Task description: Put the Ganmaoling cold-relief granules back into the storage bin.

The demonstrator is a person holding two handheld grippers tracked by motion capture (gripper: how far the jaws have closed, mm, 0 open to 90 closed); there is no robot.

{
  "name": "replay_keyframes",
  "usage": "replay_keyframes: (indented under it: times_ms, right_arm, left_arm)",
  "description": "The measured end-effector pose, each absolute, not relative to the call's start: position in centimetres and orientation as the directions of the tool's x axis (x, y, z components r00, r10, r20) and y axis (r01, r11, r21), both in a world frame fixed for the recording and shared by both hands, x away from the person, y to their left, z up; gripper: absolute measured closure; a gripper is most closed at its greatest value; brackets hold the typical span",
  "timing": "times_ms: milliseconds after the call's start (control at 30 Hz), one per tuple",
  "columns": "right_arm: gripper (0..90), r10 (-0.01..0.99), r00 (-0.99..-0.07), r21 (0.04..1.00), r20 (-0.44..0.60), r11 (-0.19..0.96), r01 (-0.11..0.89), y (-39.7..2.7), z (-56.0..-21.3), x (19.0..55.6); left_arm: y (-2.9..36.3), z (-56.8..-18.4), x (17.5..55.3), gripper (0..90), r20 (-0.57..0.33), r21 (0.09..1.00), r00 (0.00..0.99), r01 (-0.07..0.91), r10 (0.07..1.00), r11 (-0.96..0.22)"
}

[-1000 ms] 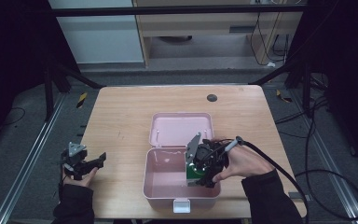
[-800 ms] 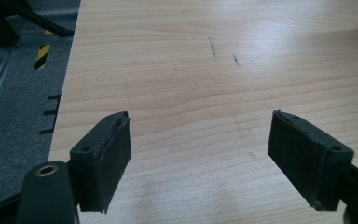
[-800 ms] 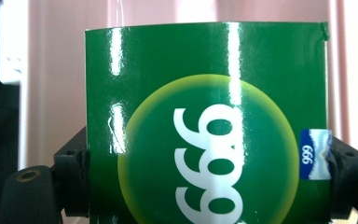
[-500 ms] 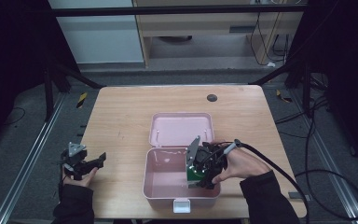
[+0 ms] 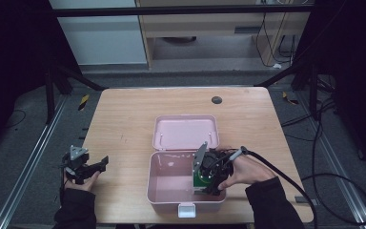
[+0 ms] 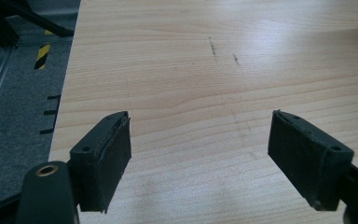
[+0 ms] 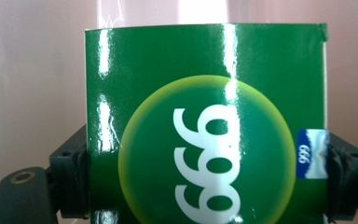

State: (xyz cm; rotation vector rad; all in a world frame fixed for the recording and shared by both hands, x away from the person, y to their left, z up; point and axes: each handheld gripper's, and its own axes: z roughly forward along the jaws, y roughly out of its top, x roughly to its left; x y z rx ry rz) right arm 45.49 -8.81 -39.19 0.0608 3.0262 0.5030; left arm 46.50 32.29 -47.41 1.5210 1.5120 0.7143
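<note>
While my right gripper (image 5: 208, 183) sits inside the pink box (image 5: 167, 177), its jaws have just been opening around the green carton (image 7: 205, 126) — pads beside it; left gripper (image 6: 200, 156) open, far left.

Dim surroundings, evenly lit table (image 5: 138, 114) — white glare streaks on the glossy green box (image 7: 205, 116), all sharp

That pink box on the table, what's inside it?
Inside the pink box, the right gripper lowers a green carton, jaws just loosening around it. The floor beside it looks bare; what lies beneath the carton and hand is hidden.
</note>
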Motion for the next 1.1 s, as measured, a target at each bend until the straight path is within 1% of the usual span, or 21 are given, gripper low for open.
replay_keyframes:
  times_ms: [100,267,367,500,600,700,833,967,1100]
  right_arm:
    - [13.3,0.055,-0.996,0.316,-0.065,0.948,0.032,-8.8,-39.2,45.6]
    - [14.0,0.082,-0.994,0.362,-0.073,0.931,0.051,-9.5,-38.1,45.5]
    - [15.5,0.107,-0.989,0.410,-0.099,0.910,0.057,-10.1,-37.1,45.4]
    - [18.2,0.171,-0.972,0.505,-0.162,0.860,0.067,-11.6,-35.3,45.2]
    - [19.8,0.212,-0.961,0.555,-0.180,0.828,0.078,-12.8,-34.3,45.2]
    - [21.9,0.277,-0.947,0.654,-0.164,0.749,0.106,-14.6,-33.4,45.0]
    - [21.0,0.366,-0.911,0.709,-0.192,0.693,0.129,-16.8,-33.3,45.0]
    - [17.9,0.457,-0.864,0.768,-0.210,0.624,0.144,-19.2,-34.2,44.8]
    - [16.1,0.591,-0.783,0.833,-0.193,0.520,0.187,-22.2,-35.6,44.8]
  left_arm:
    - [32.3,-47.5,46.5,20.4,-0.168,0.864,0.105,0.494,0.980,0.095]
    - [32.2,-47.5,46.5,20.4,-0.168,0.864,0.104,0.494,0.980,0.096]
    - [32.2,-47.5,46.5,20.4,-0.170,0.864,0.102,0.493,0.980,0.098]
    - [32.2,-47.4,46.5,20.7,-0.169,0.864,0.103,0.495,0.980,0.097]
    - [32.2,-47.4,46.5,21.2,-0.169,0.864,0.105,0.494,0.980,0.096]
    - [32.3,-47.5,46.5,21.5,-0.169,0.863,0.105,0.496,0.980,0.095]
    - [32.2,-47.5,46.5,23.0,-0.170,0.865,0.108,0.493,0.979,0.096]
    - [32.2,-47.5,46.5,24.8,-0.169,0.862,0.110,0.499,0.979,0.092]
    - [32.1,-47.5,46.5,27.3,-0.170,0.862,0.114,0.499,0.979,0.092]
